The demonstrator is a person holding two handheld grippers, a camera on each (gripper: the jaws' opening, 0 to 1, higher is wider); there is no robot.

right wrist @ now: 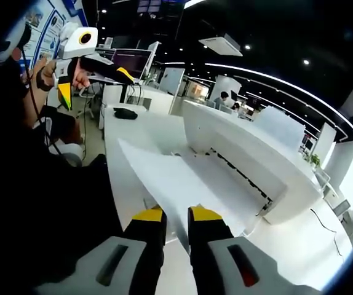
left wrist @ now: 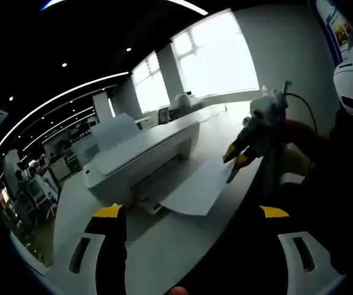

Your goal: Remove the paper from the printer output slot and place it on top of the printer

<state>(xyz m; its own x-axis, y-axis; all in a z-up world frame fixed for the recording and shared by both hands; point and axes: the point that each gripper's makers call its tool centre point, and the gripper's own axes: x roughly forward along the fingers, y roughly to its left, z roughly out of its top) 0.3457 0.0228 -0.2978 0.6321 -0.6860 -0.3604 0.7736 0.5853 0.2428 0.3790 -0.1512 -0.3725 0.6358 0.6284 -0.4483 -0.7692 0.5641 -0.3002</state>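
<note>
The right gripper (right wrist: 176,216) had its yellow-tipped fingers clamped on the near edge of the white paper sheet (right wrist: 164,175), which lay partly out of the white plastic printer's (left wrist: 141,153) output slot. The left gripper (left wrist: 192,212) hung back with fingers wide apart. No legible brand or label was found. The white desk (left wrist: 182,239) lay bare beside the printer; behind it were bright windows (left wrist: 216,55).

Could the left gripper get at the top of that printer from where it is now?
Probably yes. The left gripper is open and holds nothing, and the printer sits ahead of it with its top bare. The paper, clamped by the right gripper, lies lower, off that path.
</note>
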